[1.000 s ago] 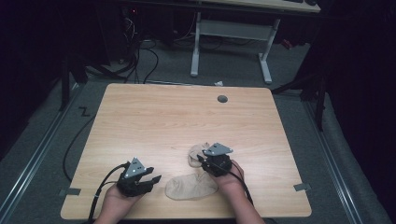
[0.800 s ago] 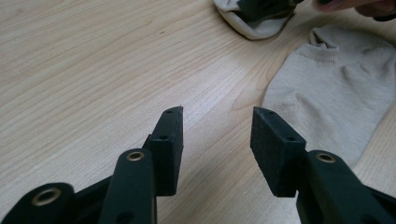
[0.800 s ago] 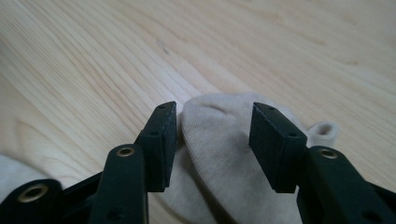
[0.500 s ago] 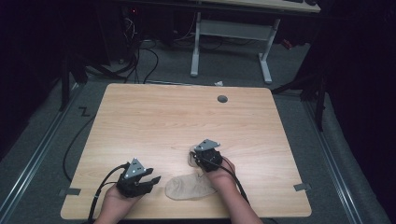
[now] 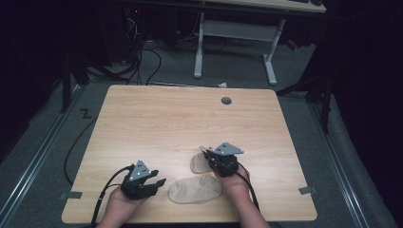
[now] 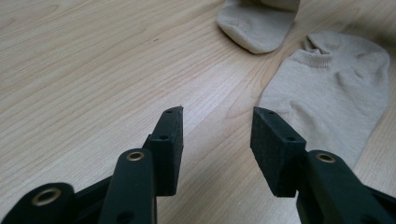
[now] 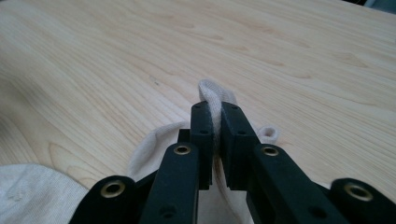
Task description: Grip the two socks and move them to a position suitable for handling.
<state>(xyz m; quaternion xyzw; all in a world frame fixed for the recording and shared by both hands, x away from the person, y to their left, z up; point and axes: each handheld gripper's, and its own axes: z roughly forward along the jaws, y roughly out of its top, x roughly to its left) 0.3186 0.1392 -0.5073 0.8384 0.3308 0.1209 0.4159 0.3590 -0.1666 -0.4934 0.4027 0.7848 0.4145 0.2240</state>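
Since a second ago the right tongs [image 7: 217,122] have been closing and now pinch a fold of the farther beige sock [image 7: 210,95] — its cloth is clamped between the pads, above the desk [image 5: 166,118]. The left tongs [image 6: 217,123] remain released over bare wood, the nearer sock [image 6: 327,88] lying flat just beside them.

You have two beige socks [image 6: 327,84] [image 6: 259,23] of soft matt knit cloth, ribbed at the cuff. Your table [image 5: 166,123] is pale smooth wood-grain, slight sheen. Your gripper [image 7: 215,126] looks matt black plastic, brass-coloured rivets.
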